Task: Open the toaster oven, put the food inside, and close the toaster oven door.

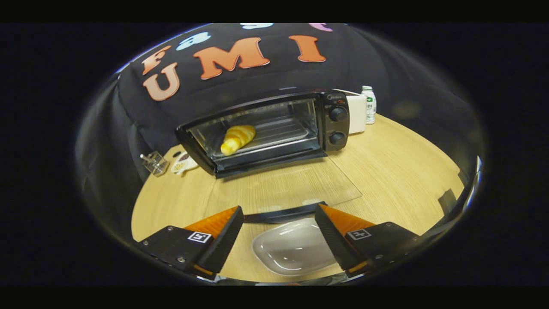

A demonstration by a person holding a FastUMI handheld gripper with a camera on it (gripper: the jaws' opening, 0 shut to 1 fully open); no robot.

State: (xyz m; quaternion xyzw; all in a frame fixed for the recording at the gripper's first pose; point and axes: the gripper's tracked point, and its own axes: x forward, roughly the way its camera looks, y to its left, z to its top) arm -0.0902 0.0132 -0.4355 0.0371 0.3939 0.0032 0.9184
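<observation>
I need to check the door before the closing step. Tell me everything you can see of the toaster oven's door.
The door is a clear glass pane, swung fully down and lying about flat over the wooden table, hinged at the toaster oven's lower front edge. A dark handle bar runs along its near edge, just ahead of the open gripper, whose fingers do not touch it. A white dish lies beyond the handle, between the fingers.

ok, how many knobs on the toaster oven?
2: upper knob and lower knob, stacked on the toaster oven panel, right of the open cavity. Gripper open.
</observation>
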